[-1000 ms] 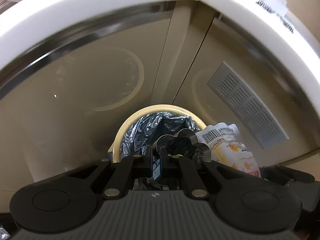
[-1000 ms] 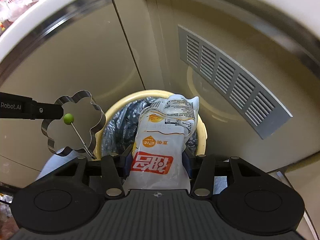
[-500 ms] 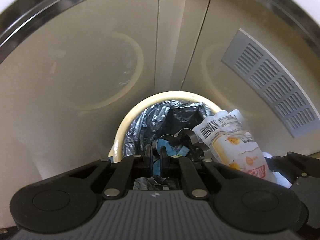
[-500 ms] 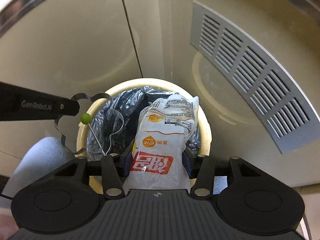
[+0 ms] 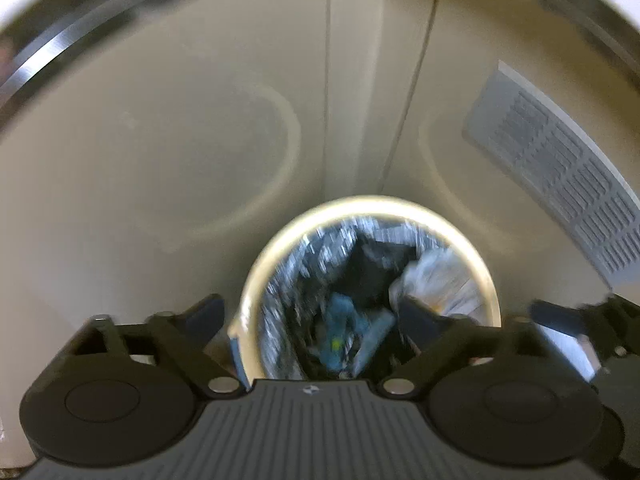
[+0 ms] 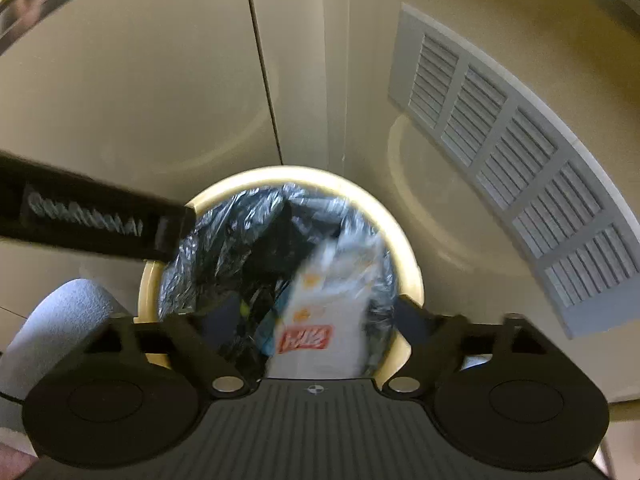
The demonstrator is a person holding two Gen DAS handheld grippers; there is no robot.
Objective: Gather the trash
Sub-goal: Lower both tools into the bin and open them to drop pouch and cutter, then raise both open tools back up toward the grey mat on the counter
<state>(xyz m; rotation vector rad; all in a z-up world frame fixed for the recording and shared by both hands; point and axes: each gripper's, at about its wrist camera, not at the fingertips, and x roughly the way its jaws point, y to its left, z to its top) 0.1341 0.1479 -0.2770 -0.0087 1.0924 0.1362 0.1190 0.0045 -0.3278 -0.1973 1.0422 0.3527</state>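
Observation:
A cream round bin (image 5: 486, 276) lined with a black bag stands below both grippers; it also shows in the right wrist view (image 6: 412, 268). My left gripper (image 5: 316, 316) is open and empty above the bin. My right gripper (image 6: 316, 316) is open too. The white snack packet (image 6: 332, 304) with a red label is blurred, falling into the bin; it also shows in the left wrist view (image 5: 436, 280). A green-tipped item (image 5: 336, 344) lies among blue trash in the bin. The left gripper's finger (image 6: 96, 224) crosses the right wrist view.
Beige cabinet doors (image 5: 200, 140) stand behind the bin, with a grey vent grille (image 6: 512, 168) at the right. A white counter edge (image 5: 48, 4) curves above. A grey sleeve (image 6: 60, 328) is at the lower left of the right wrist view.
Both grippers have opened. The flower-shaped metal ring left my left gripper and the snack packet left my right gripper; both dropped into the bin.

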